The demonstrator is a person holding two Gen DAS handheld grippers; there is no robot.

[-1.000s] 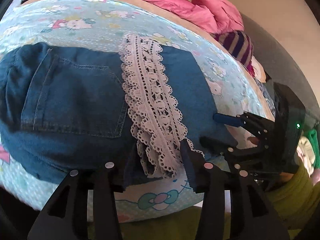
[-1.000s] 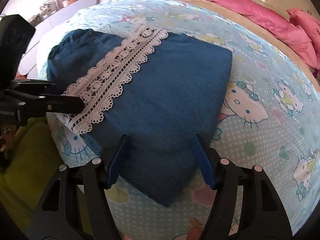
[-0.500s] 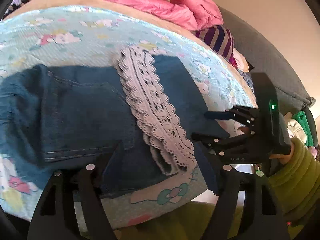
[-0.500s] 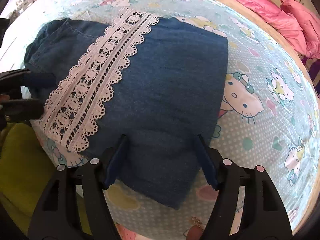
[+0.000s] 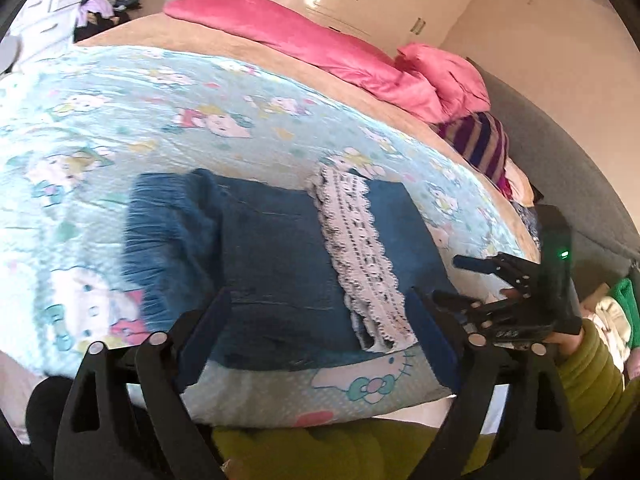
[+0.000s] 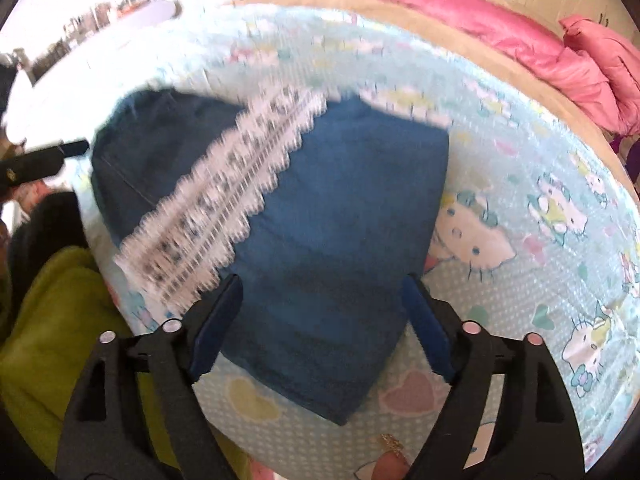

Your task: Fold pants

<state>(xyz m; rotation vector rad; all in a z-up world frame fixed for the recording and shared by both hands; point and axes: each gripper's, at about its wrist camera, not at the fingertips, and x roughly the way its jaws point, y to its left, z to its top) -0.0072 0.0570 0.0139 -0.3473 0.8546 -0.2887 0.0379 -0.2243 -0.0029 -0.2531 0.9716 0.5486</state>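
While its fingers spread wider with nothing between them, the left gripper [image 5: 316, 336] hangs over the folded pants [image 5: 276, 264] on the bed [image 5: 120, 112], lace band [image 5: 360, 256] nearer its right finger. From the right gripper [image 6: 322, 324], fingers likewise opening and empty, the denim lies just beyond both tips, seemingly released.

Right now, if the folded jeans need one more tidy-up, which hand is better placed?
Probably the right gripper: its opening jaws, nothing pinched, straddle the jeans' near edge. The left gripper, also opening, looks farther back.
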